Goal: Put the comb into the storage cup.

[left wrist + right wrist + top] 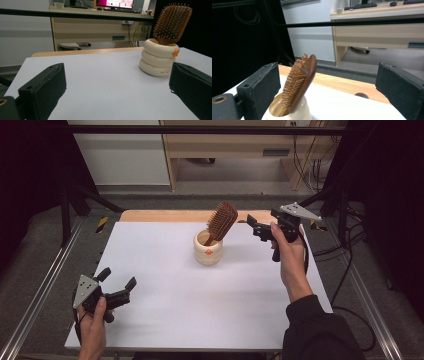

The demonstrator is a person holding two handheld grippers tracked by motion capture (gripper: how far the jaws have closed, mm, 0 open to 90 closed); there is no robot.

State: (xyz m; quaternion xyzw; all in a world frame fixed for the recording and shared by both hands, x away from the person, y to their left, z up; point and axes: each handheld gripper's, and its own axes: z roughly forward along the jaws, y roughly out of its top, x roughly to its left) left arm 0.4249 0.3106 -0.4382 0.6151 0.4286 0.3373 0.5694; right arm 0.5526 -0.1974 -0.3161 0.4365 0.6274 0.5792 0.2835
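1. The right gripper [256,226] is held up in the air just to the right of the hairbrush [221,222], its jaws spread wide and holding nothing. In its own view the brush [299,80] shows between the two black jaws, a little toward the left one, with clear space on either side.
2. The left gripper [118,281] sits low near the table's front left corner, jaws also spread wide with nothing between them (only bare tabletop shows in the gap in its own view).
3. The hairbrush stands handle-down in a cream holder [208,249], leaning toward the right, its bristled head well above the rim. From the left gripper view the bristles [172,23] face the front of the table.
4. The holder, shaped like three stacked rings with a small orange mark [175,52], stands toward the far edge of the table [165,290], roughly midway between its left and right edges.
5. Nothing lies between either gripper and the holder; the white tabletop is open all round it.
6. A strip of bare wood [165,215] runs along the far edge, and metal rails [47,280] flank the table's sides, with black frame posts and cables beyond the right edge.
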